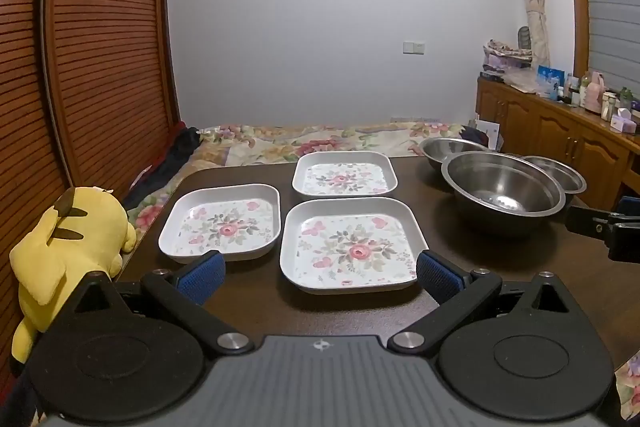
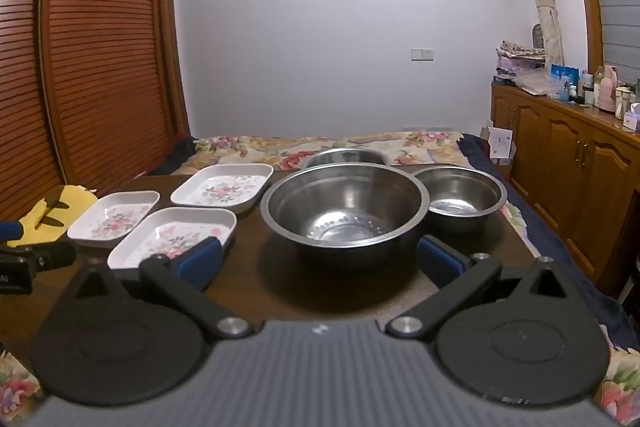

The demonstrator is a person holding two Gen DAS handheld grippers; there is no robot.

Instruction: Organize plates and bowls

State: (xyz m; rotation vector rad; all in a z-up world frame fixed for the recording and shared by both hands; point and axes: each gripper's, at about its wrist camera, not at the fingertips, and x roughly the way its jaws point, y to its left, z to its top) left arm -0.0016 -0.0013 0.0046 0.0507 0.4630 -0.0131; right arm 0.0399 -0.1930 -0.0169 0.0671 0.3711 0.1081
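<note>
three floral plates (image 1: 347, 245) beside three steel bowls (image 2: 344, 207); left gripper (image 1: 318, 273) and right gripper (image 2: 320, 259) both spread, empty.

The left gripper (image 1: 318, 273) hangs with its blue-padded fingers (image 1: 202, 273) spread wide, empty, above the near edge of the dark table (image 1: 500, 267). Just ahead of it sits the nearest floral square plate (image 1: 350, 245); a second plate (image 1: 222, 223) lies ahead-left, a third (image 1: 344, 174) farther ahead. Ahead-right, three steel bowls cluster, the largest bowl (image 1: 504, 193) closest. A yellow plush toy (image 1: 68, 247) rests to the left.
</note>
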